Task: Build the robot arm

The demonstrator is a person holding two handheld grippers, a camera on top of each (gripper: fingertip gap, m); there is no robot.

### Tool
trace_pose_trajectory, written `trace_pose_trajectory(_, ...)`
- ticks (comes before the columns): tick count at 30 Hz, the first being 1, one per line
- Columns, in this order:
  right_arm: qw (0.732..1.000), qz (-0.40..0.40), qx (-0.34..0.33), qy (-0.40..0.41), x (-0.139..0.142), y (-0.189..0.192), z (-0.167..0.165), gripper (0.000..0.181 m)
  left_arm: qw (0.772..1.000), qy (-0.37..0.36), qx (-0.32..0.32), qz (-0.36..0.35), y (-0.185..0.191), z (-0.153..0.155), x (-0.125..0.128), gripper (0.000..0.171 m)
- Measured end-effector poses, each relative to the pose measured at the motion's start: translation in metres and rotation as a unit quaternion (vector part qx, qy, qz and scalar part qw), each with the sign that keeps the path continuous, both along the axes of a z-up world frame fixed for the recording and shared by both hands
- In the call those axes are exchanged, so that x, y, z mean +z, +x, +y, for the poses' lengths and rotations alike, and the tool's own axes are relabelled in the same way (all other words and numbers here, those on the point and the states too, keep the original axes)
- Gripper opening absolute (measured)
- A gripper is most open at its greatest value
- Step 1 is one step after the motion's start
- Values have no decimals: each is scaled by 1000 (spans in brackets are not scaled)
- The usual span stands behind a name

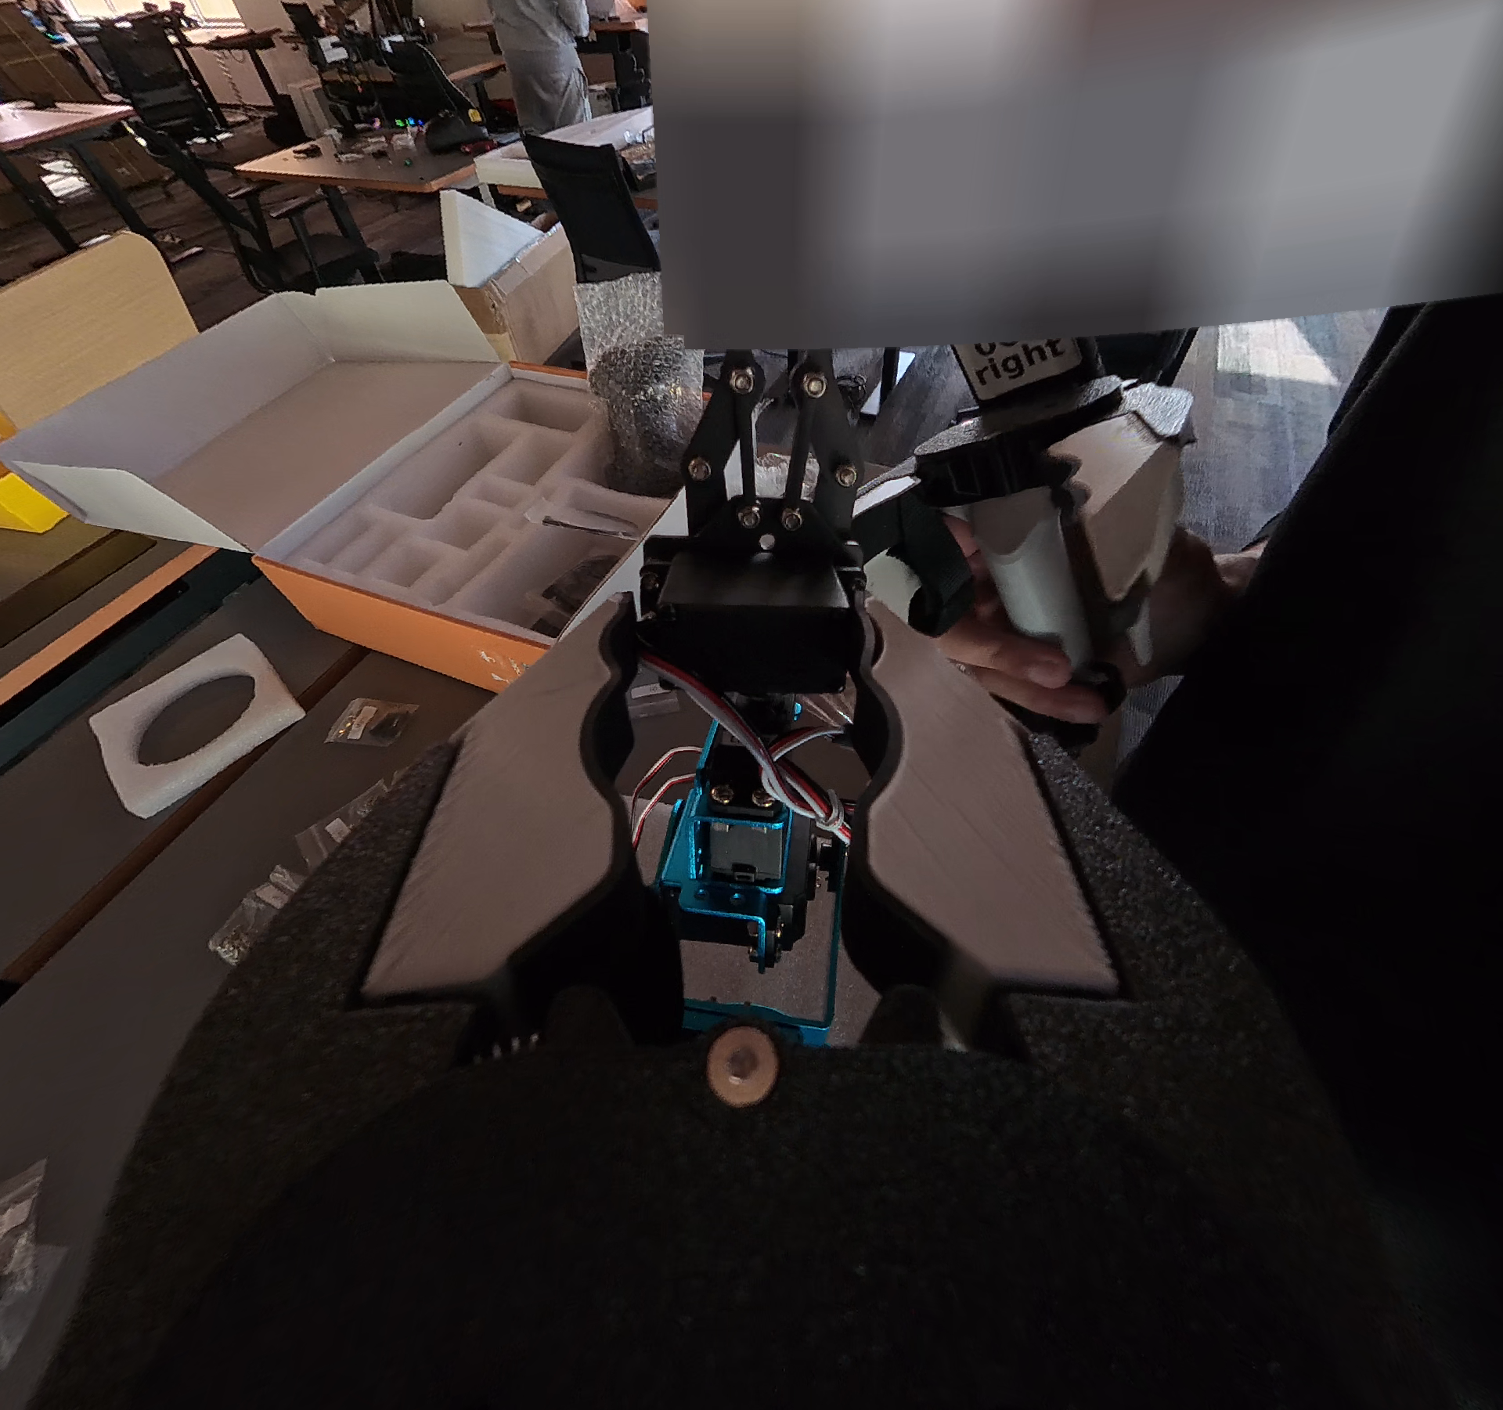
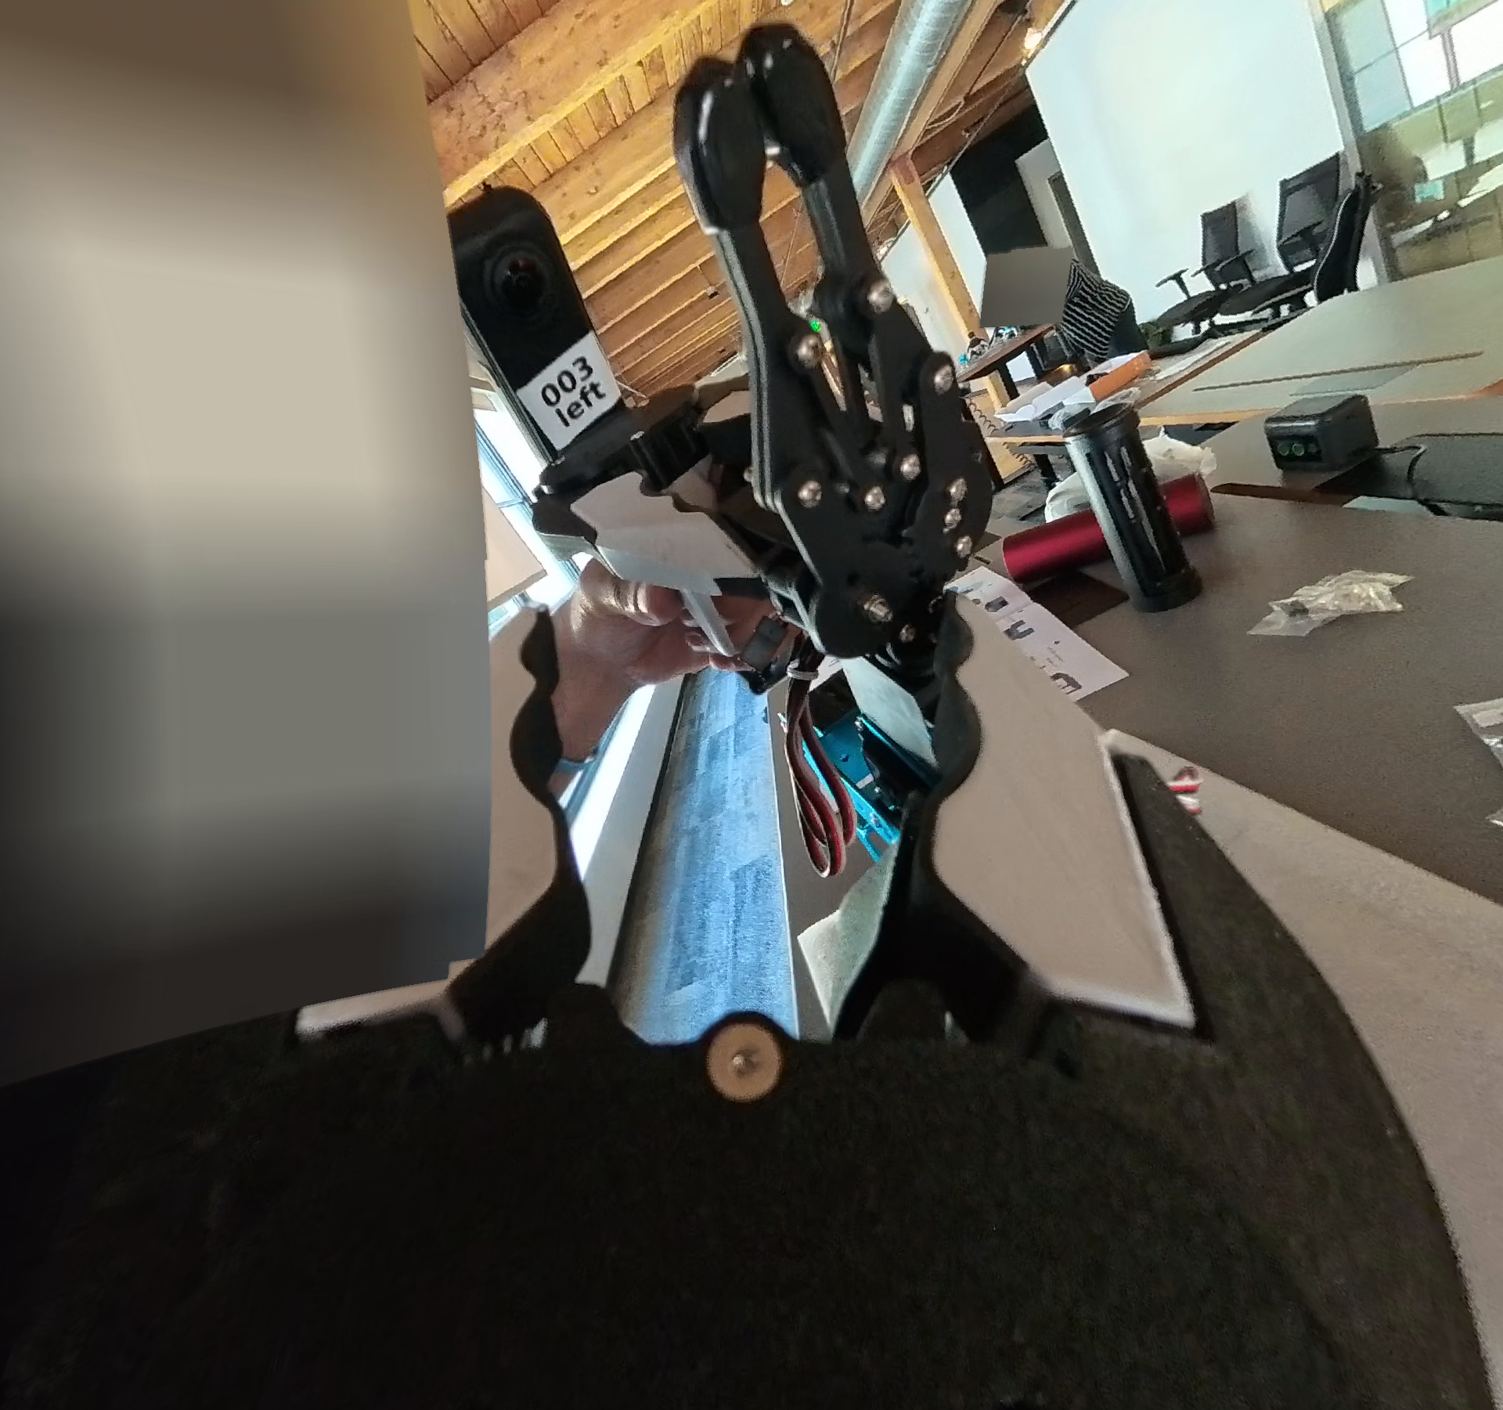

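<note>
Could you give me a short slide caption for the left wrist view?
Left hand-held gripper clamps a small black-and-blue robot arm above a desk, beside an open foam-lined box.

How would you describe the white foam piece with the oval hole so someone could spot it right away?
Start at the open orange box with its white compartmented insert on the table. Just in front of it, lying flat on the dark tabletop, is the white foam piece. Only it has one big oval cut-out; its neighbours are small clear bags.

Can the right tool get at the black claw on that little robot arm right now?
Probably yes: the right tool is open, and the black claw stands clear just beyond its fingertips. The left tool grips lower, at the servo.
</note>
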State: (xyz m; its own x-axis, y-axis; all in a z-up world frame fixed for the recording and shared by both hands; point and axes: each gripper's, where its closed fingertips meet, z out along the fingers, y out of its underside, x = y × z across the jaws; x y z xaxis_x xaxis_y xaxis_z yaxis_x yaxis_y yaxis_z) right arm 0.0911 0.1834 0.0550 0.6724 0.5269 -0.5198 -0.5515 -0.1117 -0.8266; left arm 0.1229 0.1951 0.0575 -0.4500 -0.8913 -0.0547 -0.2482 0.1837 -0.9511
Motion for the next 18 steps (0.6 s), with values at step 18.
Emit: trace_pose_trajectory(18,985,20,-88,-145,1,1,25,69,998,-16,-34,-46,-10,9,5,52)
